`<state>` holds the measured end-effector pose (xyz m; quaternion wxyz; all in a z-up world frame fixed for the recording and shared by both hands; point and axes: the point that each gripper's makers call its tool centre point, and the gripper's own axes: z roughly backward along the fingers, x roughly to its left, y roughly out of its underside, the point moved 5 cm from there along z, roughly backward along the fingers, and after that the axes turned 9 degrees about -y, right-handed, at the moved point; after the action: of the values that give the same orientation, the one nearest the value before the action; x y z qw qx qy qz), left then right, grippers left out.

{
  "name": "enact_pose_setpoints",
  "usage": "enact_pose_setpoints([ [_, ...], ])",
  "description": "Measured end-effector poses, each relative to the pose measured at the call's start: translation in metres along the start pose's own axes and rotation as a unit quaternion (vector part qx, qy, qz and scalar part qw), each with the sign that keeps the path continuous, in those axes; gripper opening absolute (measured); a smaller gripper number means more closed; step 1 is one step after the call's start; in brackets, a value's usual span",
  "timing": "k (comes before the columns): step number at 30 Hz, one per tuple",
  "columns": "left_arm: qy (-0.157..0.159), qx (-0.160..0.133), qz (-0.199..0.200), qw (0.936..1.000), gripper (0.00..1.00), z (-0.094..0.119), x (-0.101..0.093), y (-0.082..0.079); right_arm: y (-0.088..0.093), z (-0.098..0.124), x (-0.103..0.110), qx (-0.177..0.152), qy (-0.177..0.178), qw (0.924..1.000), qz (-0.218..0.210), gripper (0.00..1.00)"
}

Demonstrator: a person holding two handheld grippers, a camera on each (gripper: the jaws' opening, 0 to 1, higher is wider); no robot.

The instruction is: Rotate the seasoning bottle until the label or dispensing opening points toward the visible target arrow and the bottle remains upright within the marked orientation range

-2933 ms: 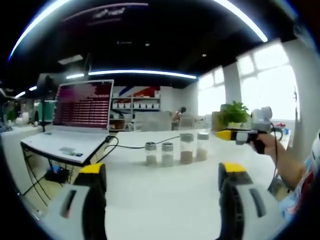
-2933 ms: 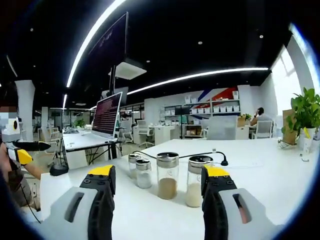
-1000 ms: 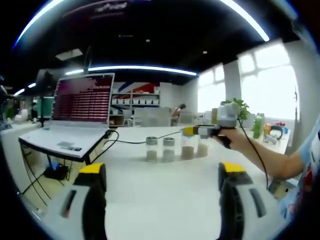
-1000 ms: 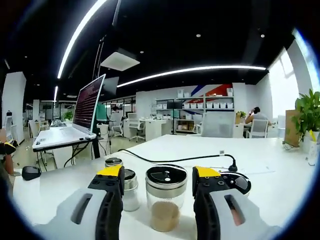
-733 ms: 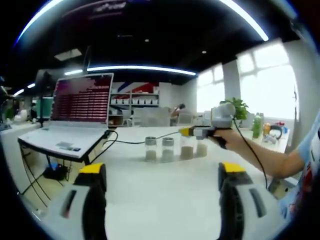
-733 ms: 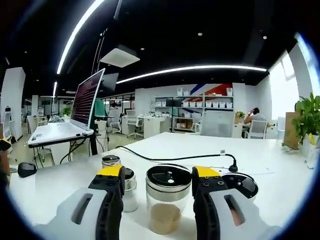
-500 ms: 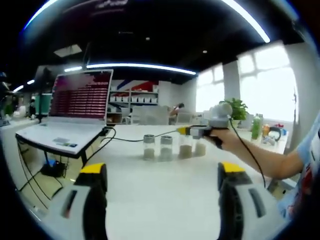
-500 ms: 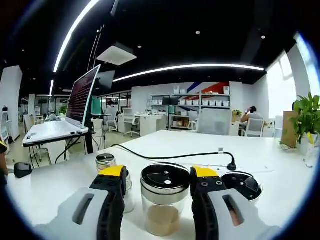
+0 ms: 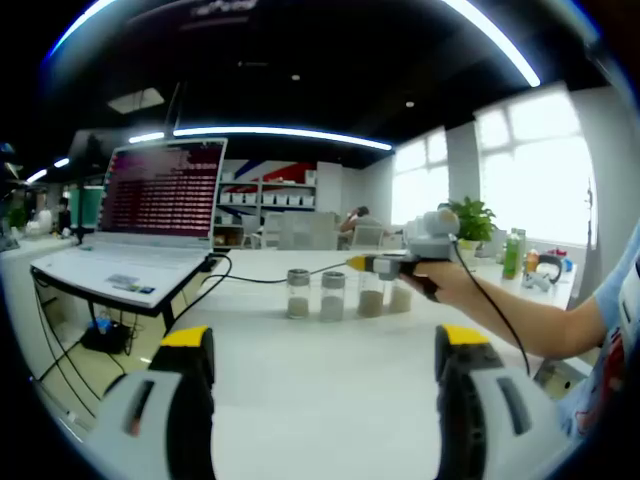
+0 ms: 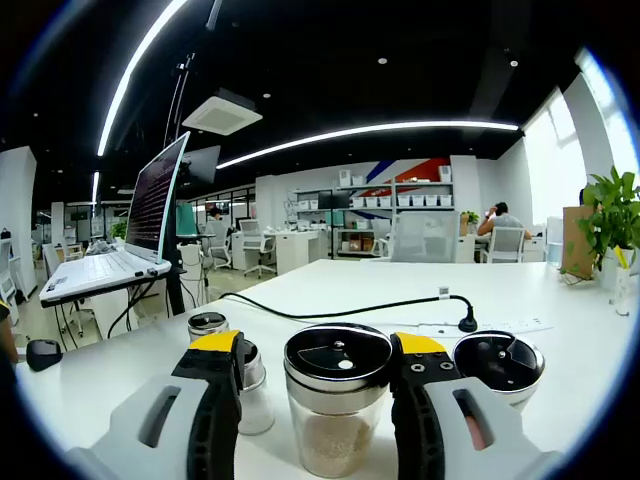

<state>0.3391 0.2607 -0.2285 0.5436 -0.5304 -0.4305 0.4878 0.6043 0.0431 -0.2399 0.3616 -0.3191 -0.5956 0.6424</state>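
Seasoning bottle upright on table, bottom centre of right gripper view, between jaws of your right hand-held gripper; jaws flank it, contact not clear. Three more bottles alongside. Your left hand-held gripper wide open, empty, low in left gripper view. Laptop upper left.

The seasoning bottle, clear glass with a steel shaker lid and pale powder, stands upright on the white table.
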Motion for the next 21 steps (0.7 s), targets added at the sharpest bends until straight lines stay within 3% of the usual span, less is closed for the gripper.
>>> enact_pose_setpoints([
  [9,-0.001,0.001,0.001,1.0,0.97,0.0006,0.001,0.0008,0.0018,0.0004,-0.0088,0.0,0.025,0.9995,0.022,0.43],
  [21,0.005,-0.002,0.0,1.0,0.97,0.0013,-0.0024,-0.0003,0.0023,0.0026,-0.0082,0.0,0.022,0.9994,0.026,0.42],
])
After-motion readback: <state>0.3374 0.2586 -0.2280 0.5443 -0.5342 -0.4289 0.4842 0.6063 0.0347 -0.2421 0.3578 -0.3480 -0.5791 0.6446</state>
